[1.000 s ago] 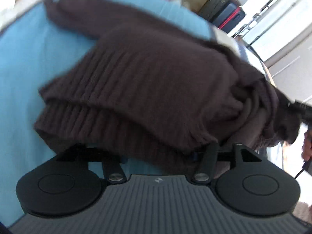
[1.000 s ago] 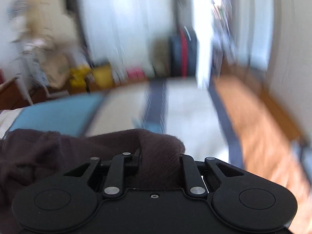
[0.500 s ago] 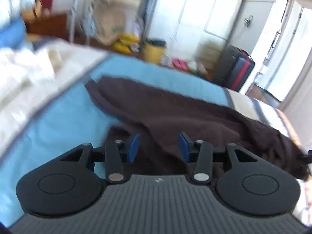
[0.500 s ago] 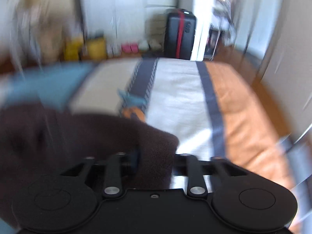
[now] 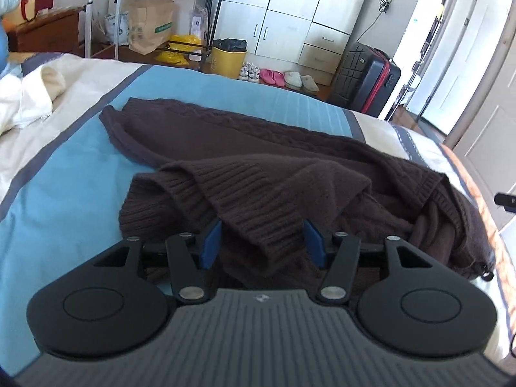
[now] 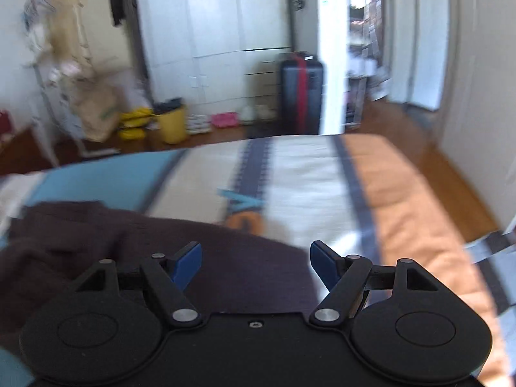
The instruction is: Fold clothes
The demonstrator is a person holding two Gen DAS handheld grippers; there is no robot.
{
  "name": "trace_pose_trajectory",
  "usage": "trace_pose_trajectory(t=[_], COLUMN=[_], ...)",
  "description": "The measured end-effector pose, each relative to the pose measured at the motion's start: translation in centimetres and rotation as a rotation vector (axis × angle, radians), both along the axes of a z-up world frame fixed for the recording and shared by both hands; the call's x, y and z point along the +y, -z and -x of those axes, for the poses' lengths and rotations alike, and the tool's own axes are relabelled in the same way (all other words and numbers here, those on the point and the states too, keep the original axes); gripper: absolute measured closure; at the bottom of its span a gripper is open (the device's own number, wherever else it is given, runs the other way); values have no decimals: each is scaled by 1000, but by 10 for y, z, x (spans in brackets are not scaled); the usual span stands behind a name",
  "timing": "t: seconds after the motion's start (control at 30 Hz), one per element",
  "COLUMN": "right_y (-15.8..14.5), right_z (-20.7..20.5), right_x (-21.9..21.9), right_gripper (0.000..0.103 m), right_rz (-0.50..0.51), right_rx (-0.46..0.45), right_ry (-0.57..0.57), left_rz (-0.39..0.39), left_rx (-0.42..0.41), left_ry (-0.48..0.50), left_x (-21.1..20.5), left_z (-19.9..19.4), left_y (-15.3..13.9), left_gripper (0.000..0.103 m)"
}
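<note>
A dark brown knitted sweater (image 5: 290, 161) lies bunched and partly folded on the blue band of the bed cover (image 5: 64, 177). My left gripper (image 5: 262, 242) hovers at its near edge. The jaws are opening, and a fold of the ribbed hem sits loosely between the blue pads (image 5: 211, 242). In the right wrist view the sweater (image 6: 161, 242) spreads under and to the left of my right gripper (image 6: 254, 258). That gripper stands open with nothing between its fingers, just above the cloth. Its tip (image 5: 504, 199) shows at the right edge of the left wrist view.
The cover has white and orange bands (image 6: 403, 193) to the right of the sweater. Rumpled white bedding (image 5: 25, 103) lies at the left. Past the bed's far edge stand a black suitcase (image 5: 364, 87), a yellow bin (image 5: 229, 58), slippers and a paper bag (image 5: 148, 22).
My right gripper has let go of the sweater's edge and opened wide. The left gripper has lifted and tilted up from the sweater, and its jaws now stand wider than half a second ago.
</note>
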State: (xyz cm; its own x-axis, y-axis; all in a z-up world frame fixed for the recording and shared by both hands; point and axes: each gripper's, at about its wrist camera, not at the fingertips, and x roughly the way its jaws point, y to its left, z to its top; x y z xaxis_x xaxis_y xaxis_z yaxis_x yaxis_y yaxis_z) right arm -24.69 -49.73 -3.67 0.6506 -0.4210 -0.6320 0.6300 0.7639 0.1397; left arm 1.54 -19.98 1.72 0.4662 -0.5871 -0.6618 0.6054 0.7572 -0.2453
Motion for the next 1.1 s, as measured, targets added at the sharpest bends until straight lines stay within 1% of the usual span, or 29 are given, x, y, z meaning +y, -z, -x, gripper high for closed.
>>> trace_pose_trajectory(t=[0.03,0.13,0.17,0.23,0.3,0.4,0.57,0.67,0.7,0.73,0.77,0.8,0.83,0.9,0.93,1.0,1.1], right_y=[2,9,9,9,9,14,27,45,53,62,62,61,56,42,37,26,8], right_z=[-7,-23,-27,-31,-35,-41,-65,-84,-89,-94,-94,-94,-91,-84,-83,-83,-85], right_x=[5,26,32,42,45,47,53,46,42,38,32,25,20,11,10,10,-3], right_gripper=[25,25,25,25,25,25,24,25,26,42,54,72,83,87,88,89,89], right_rz=[-11,51,80,106,90,61,124,173,187,200,190,177,157,116,143,223,241], right_rx=[0,60,82,104,96,81,133,128,157,189,178,161,128,59,38,33,-24], right_ry=[-39,-143,-163,-192,-211,-258,-307,-303,-280,-254,-230,-206,-185,-144,-133,-108,-34], left_rz=[1,17,22,13,5,2,-11,-28,-38,-44,-48,-47,-46,-38,-39,-43,-44], left_rx=[-3,7,17,36,38,11,-47,-84,-97,-111,-120,-119,-116,-106,-107,-116,-149], left_ry=[-4,-15,-19,-30,-34,-27,-31,-28,-24,-19,-17,-18,-20,-24,-26,-29,-45], left_x=[0,2,2,1,-1,-3,-15,-24,-27,-29,-30,-30,-30,-30,-30,-31,-31], left_z=[0,-2,-4,-8,-7,-6,-16,-24,-25,-26,-26,-26,-27,-28,-28,-27,-23], left_y=[0,0,2,6,8,7,12,20,22,24,25,25,25,24,24,23,20], left_gripper=[48,46,45,45,45,45,42,42,41,41,40,39,38,37,37,37,37])
